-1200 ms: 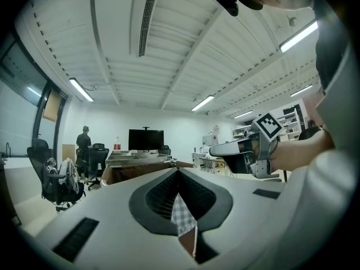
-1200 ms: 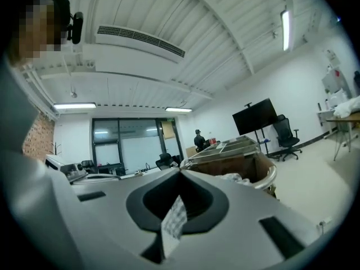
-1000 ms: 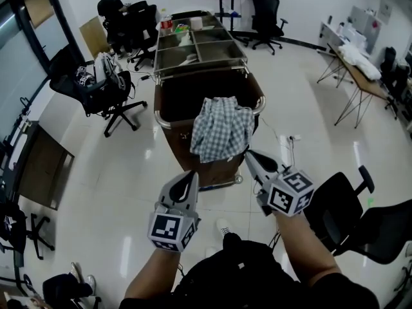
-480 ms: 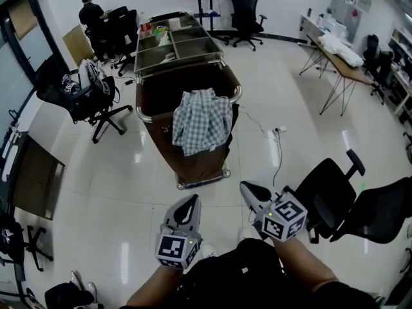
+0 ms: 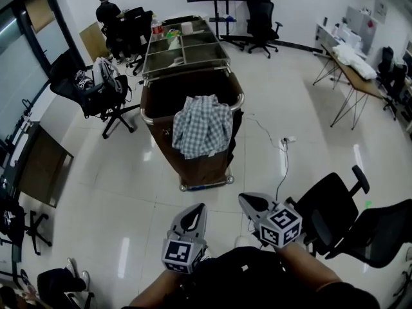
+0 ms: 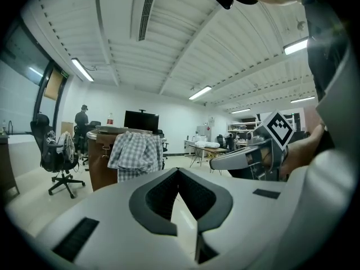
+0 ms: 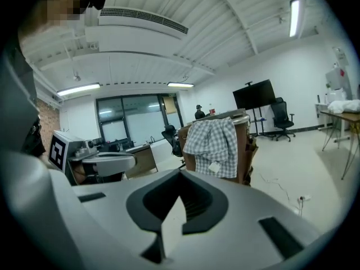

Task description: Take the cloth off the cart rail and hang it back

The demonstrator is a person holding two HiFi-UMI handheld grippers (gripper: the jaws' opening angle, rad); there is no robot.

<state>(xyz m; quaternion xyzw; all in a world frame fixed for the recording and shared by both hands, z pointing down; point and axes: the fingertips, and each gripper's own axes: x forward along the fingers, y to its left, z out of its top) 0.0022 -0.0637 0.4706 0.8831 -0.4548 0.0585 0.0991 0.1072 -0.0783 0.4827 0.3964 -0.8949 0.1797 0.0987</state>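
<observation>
A blue-and-white checked cloth (image 5: 202, 126) hangs over the near rail of a brown cart (image 5: 168, 94) in the middle of the room. It also shows in the left gripper view, cloth (image 6: 135, 152), and in the right gripper view, cloth (image 7: 214, 141). Both grippers are held low near my body, well short of the cart. My left gripper (image 5: 200, 208) is shut with nothing in it. My right gripper (image 5: 245, 200) is also shut and empty. Each one points toward the cart.
A black office chair (image 5: 331, 208) stands close at my right. A power strip and cable (image 5: 286, 141) lie on the floor right of the cart. More chairs (image 5: 103, 92) stand to the left, a person (image 5: 108, 15) at the back, tables (image 5: 354, 60) at the right.
I have backed away from the cart; both grippers have drawn back from the cloth and sit lower in view. The cloth stays draped on the rail.
</observation>
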